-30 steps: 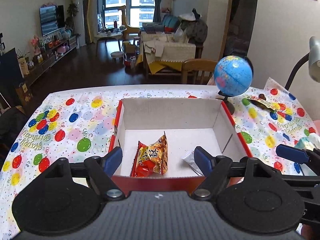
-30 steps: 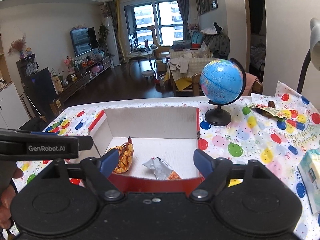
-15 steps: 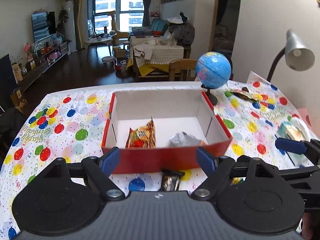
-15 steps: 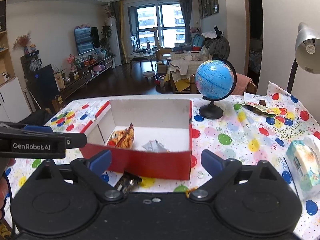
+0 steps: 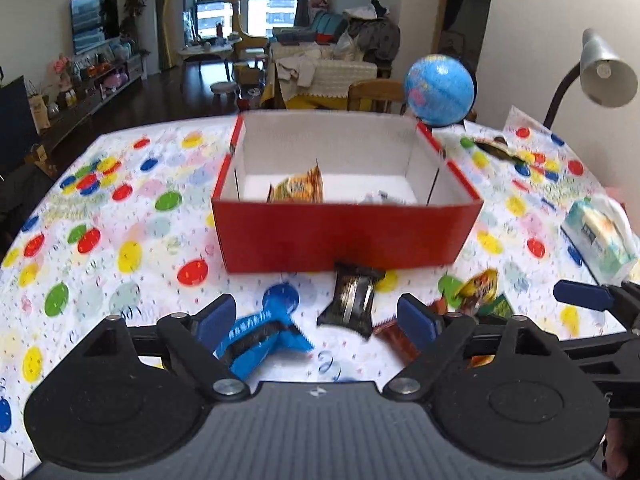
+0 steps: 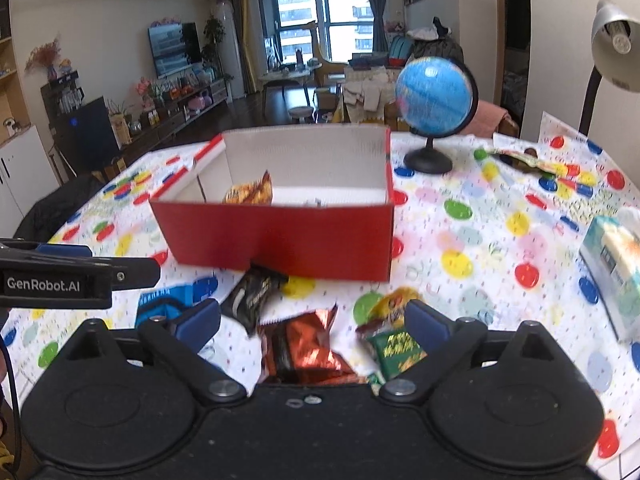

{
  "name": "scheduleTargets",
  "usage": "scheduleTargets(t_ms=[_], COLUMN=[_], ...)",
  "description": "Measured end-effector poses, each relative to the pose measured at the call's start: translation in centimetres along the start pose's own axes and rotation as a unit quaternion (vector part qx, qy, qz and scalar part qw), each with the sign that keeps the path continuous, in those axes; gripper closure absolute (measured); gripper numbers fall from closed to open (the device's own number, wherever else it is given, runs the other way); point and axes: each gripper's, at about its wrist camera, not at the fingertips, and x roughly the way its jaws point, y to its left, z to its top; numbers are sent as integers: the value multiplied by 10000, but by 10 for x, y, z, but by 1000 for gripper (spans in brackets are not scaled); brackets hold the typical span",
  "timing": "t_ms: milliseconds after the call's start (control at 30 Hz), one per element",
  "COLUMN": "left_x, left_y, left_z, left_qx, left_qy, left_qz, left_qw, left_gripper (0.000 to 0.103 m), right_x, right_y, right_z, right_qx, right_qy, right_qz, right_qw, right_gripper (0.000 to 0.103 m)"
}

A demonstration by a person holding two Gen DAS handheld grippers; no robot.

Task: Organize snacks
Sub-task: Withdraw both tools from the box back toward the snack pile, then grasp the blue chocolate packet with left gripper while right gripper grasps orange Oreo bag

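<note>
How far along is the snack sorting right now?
Done: an orange packet and a silver one lie in the red box. In hand: nothing; both grippers are open. Left: blue, black, brown, yellow and green packets lie outside the box.

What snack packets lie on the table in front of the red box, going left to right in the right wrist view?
Blue packet → black packet → orange-brown foil packet → green packet. A yellow packet overlaps above the green one, so I leave it out of the order.
</note>
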Motion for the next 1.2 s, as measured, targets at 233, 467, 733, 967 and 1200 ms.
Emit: scheduleTargets(t_ms=[233,467,733,967,1200], left_x=[16,46,86,109,117], left_y=[15,36,54,56,55], left_z=[-16,-18,-10,-13,-15], left_qx=[-249,-711,-1131,-1271,-1269], left_qy=[190,514,905,1111,1097], left_qz=[-138,43,221,306,402], left_qw=[9994,9961,9892,9852,9850], left_gripper=[15,15,15,15,16], right_x=[15,35,61,77,84], right_y=[7,9,10,6,4], right_z=[-16,-23,-22,-24,-26], right_qx=[-13,-54,-116,-145,-146], right_qy=[197,410,598,770,893], right_qz=[84,7,-97,-117,-60], right_qw=[9998,9991,9981,9969,9959], right_gripper=[4,5,7,12,26])
